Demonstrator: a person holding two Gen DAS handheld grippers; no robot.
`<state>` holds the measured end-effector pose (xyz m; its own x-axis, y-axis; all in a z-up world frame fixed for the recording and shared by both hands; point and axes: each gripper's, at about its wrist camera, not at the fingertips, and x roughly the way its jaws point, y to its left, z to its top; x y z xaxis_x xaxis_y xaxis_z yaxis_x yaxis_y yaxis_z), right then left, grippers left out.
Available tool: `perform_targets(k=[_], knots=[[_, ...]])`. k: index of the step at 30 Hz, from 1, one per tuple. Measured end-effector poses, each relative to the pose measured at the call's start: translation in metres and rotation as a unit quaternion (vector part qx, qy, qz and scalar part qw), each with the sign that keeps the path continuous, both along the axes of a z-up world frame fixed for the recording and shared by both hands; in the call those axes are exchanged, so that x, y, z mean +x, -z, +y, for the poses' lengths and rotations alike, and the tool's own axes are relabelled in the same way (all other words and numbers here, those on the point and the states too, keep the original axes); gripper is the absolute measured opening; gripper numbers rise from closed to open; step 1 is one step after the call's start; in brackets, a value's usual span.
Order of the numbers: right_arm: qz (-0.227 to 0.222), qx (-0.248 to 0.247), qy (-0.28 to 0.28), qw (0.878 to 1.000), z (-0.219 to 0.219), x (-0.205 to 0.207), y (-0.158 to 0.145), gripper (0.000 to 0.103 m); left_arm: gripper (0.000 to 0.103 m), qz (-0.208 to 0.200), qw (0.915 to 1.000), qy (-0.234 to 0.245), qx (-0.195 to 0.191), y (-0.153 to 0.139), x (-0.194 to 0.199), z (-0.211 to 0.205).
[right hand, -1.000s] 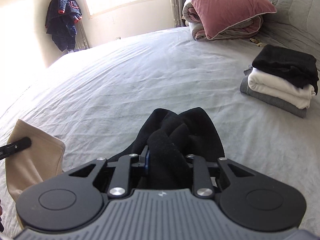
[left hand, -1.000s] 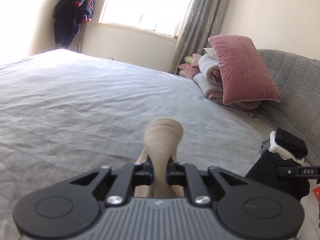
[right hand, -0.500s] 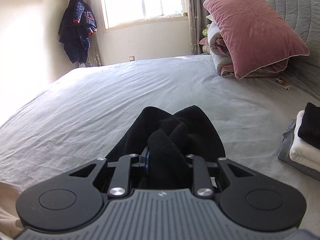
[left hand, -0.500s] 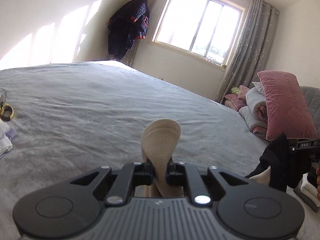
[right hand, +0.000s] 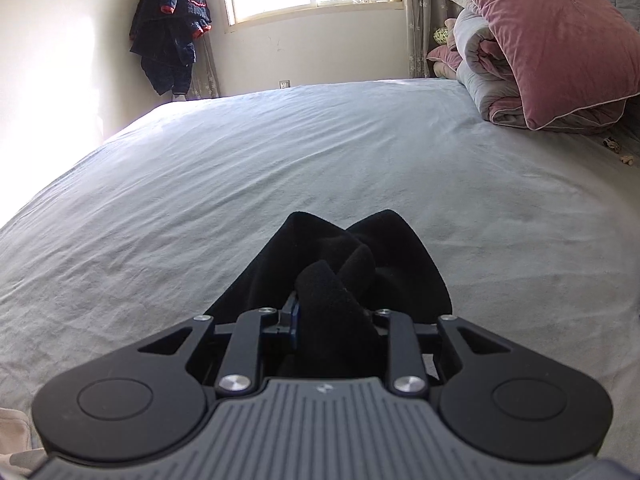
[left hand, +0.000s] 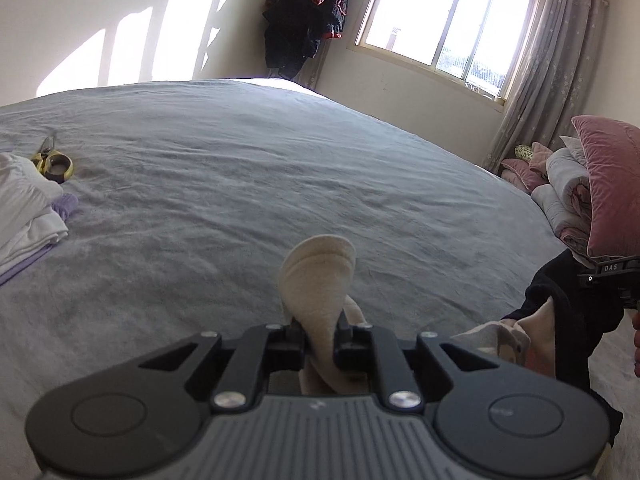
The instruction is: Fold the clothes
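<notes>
One garment with a beige part and a black part hangs between both grippers over the grey bed. My left gripper (left hand: 319,344) is shut on a beige fold (left hand: 318,280) that sticks up between its fingers. My right gripper (right hand: 334,320) is shut on a bunched black fold (right hand: 344,264). In the left wrist view the black cloth (left hand: 560,308) and beige lining (left hand: 516,340) hang at the right, below the other gripper's black tip (left hand: 608,270). A sliver of beige cloth (right hand: 14,428) shows at the lower left of the right wrist view.
The grey bed sheet (left hand: 240,184) spreads wide ahead. A white and lilac clothes stack (left hand: 24,212) and a yellow tape roll (left hand: 56,164) lie at the left. A pink pillow on rolled quilts (right hand: 540,40) sits at the head. A dark jacket (right hand: 170,28) hangs by the window.
Both grippers have tilted up and swung left with the garment held. The folded black, white and grey stack has left the right wrist view; the white stack and tape roll have come into the left wrist view.
</notes>
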<state>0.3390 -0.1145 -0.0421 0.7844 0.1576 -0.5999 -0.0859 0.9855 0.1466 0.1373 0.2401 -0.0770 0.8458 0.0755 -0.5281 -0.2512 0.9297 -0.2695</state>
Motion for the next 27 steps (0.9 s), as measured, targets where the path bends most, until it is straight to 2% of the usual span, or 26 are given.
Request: perform_targets(k=[2,4,5,6,10,15,23,27], knots=[[0.009,0.002,0.006,1.000,0.001,-0.002,0.004,0.034,0.016,0.005,0.9999,0.013,0.008,-0.001,-0.001,-0.002],[0.009,0.005,0.010,1.000,0.000,-0.006,0.004,0.045,0.022,0.003,0.9996,0.022,0.015,-0.003,-0.001,-0.002],[0.009,0.005,0.007,1.000,0.001,-0.009,0.002,0.054,0.025,0.003,0.9995,0.027,0.019,-0.004,-0.001,-0.002],[0.008,0.003,0.003,1.000,0.001,-0.012,0.001,0.056,0.028,0.005,0.9993,0.031,0.021,-0.005,-0.001,-0.002],[0.018,-0.024,-0.021,0.999,0.009,-0.020,-0.007,0.057,0.039,0.008,0.9989,0.039,0.023,-0.008,0.001,-0.002],[0.036,-0.012,-0.044,0.998,0.027,-0.034,-0.011,0.060,0.049,0.005,0.9988,0.048,0.013,-0.009,-0.003,-0.003],[0.064,0.010,-0.081,0.995,0.058,-0.057,-0.016,0.063,0.056,0.019,0.9981,0.058,0.004,-0.007,-0.012,-0.006],[0.078,0.001,-0.079,0.994,0.070,-0.060,-0.007,0.063,0.058,0.027,0.9977,0.063,-0.001,-0.004,-0.015,-0.005]])
